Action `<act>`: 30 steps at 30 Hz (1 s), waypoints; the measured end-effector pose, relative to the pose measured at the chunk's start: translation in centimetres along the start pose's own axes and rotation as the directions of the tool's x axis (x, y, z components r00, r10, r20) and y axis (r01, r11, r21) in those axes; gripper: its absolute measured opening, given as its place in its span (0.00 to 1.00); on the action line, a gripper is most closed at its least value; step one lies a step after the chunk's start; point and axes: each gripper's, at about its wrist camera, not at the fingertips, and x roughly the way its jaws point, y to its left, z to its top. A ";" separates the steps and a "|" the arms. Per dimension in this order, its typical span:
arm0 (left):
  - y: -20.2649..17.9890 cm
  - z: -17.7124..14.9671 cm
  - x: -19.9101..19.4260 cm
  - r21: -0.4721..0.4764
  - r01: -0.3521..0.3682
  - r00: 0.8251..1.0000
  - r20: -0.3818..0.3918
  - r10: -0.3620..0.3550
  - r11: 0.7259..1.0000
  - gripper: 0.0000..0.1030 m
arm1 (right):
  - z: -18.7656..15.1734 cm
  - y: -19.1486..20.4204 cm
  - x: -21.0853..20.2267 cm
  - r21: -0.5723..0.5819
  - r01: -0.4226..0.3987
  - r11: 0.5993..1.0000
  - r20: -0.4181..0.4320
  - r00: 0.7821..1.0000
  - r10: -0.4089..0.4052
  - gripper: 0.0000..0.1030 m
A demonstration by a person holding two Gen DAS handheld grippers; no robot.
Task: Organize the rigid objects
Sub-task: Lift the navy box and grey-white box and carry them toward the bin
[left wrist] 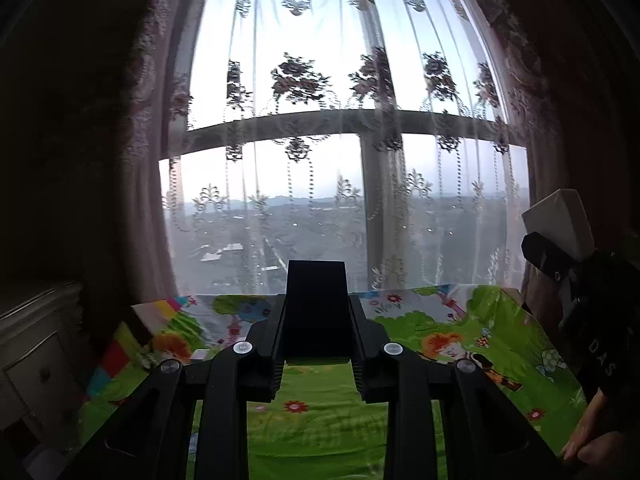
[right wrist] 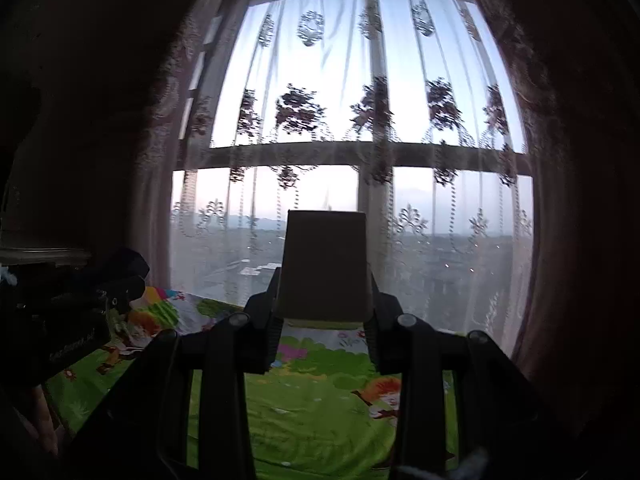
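Note:
My left gripper [left wrist: 317, 360] is shut on a black rectangular block [left wrist: 316, 312] and holds it up above the colourful cartoon mat [left wrist: 320, 420]. My right gripper [right wrist: 325, 332] is shut on a pale grey-white block [right wrist: 325, 264], also lifted above the mat [right wrist: 320, 420]. In the left wrist view the right gripper [left wrist: 556, 256] shows at the right edge with the white block [left wrist: 558, 220] in it. In the right wrist view the left gripper [right wrist: 120, 276] shows dark at the left edge.
A large window with a sheer embroidered curtain [left wrist: 340, 120] stands right behind the mat's far edge. A white drawer cabinet [left wrist: 36, 360] stands at the left. Coloured mat tiles [left wrist: 120, 352] lie at the mat's left side. A hand [left wrist: 592, 436] shows at lower right.

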 end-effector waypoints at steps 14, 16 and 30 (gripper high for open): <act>7.4 -2.9 -3.6 -0.067 -0.143 0.989 -0.057 0.139 0.987 0.28 | 0.0 8.6 -0.9 -0.084 -0.288 0.954 -0.027 0.957 0.287 0.38; 8.5 -3.3 -4.4 -0.077 -0.174 0.984 -0.061 0.170 0.982 0.28 | 0.0 9.8 -1.2 -0.102 -0.328 0.939 -0.028 0.945 0.326 0.38; 14.5 -6.1 -10.4 -0.130 -0.336 0.941 -0.094 0.326 0.933 0.28 | 0.2 18.0 -3.4 -0.203 -0.555 0.807 -0.036 0.828 0.560 0.38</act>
